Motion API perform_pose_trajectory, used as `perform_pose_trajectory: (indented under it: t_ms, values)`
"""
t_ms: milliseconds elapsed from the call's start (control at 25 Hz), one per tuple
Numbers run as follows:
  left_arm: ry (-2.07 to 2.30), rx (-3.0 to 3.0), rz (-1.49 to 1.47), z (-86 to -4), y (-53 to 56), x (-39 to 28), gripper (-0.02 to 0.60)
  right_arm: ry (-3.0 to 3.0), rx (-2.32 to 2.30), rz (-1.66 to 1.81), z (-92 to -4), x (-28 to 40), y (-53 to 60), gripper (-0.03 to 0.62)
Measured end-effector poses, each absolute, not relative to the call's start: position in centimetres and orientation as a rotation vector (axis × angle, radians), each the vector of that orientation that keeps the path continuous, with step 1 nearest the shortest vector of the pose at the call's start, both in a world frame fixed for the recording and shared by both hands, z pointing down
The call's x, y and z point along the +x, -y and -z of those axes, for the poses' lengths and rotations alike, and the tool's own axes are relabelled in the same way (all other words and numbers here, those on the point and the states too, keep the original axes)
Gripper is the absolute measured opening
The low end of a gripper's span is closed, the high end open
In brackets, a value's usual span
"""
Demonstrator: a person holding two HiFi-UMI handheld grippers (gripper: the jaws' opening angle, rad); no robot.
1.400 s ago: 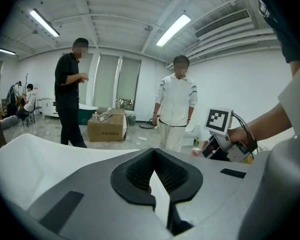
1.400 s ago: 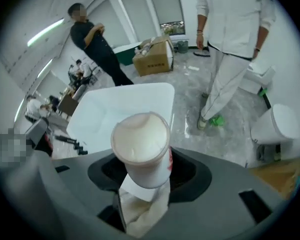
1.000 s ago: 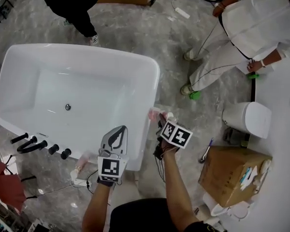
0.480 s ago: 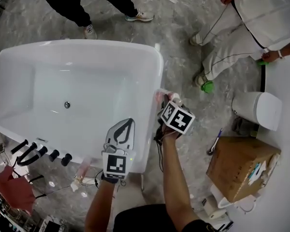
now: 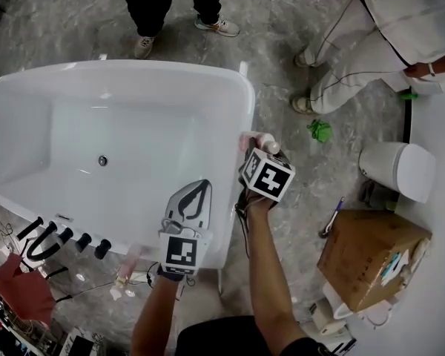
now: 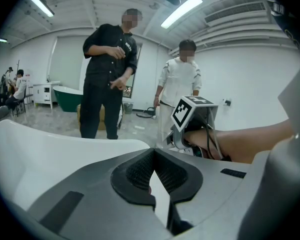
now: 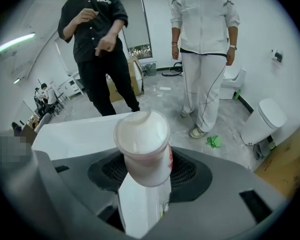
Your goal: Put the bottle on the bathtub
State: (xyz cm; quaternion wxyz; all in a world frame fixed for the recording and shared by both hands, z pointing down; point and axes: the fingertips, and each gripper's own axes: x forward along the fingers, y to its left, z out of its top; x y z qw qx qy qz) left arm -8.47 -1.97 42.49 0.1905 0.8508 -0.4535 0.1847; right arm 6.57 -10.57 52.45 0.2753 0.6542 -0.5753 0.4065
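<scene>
The white bathtub (image 5: 241,99) fills the left of the head view. My right gripper (image 5: 255,150) hangs just beyond the tub's right rim. It is shut on a pale pink bottle (image 5: 261,141) with a white cap. In the right gripper view the bottle (image 7: 142,149) stands upright between the jaws of that gripper (image 7: 142,171), cap toward the camera, with the bathtub rim (image 7: 75,134) behind it. My left gripper (image 5: 196,193) hovers over the tub's near right corner. It is shut and holds nothing. In its own view the left gripper (image 6: 152,156) has its jaw tips touching.
A person in black (image 5: 170,6) stands at the tub's far side and a person in white (image 5: 371,43) at the upper right. A white toilet (image 5: 397,170), a cardboard box (image 5: 371,254) and a green cloth (image 5: 320,130) lie to the right. Black tap fittings (image 5: 59,236) sit on the near left rim.
My right gripper has carried the bottle a little farther along the tub's right rim. The person in black has walked right behind the tub. The left gripper has barely moved.
</scene>
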Motion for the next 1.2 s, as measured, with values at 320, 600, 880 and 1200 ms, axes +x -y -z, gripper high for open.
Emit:
perform_pose_trajectory:
  t_ms: [320, 600, 880, 1200]
  values:
    - [1.276, 2.389, -0.526, -43.2, 2.2, -8.6, 0.018, 1.613, 1.741, -0.966, -52.0, 6.0, 11.0, 0.227]
    - [1.289, 2.368, -0.506, -44.7, 2.0, -8.6, 0.018, 1.684, 1.687, -0.819, -51.7, 5.4, 11.2, 0.227]
    - [1.296, 2.384, -0.474, -45.6, 1.9, -8.2, 0.018, 1.739, 1.698, -0.628, -51.3, 4.7, 10.9, 0.227]
    - [1.312, 2.396, -0.496, -50.6, 2.8, -7.8, 0.018, 1.972, 1.635, -0.379, -51.3, 4.8, 11.5, 0.238]
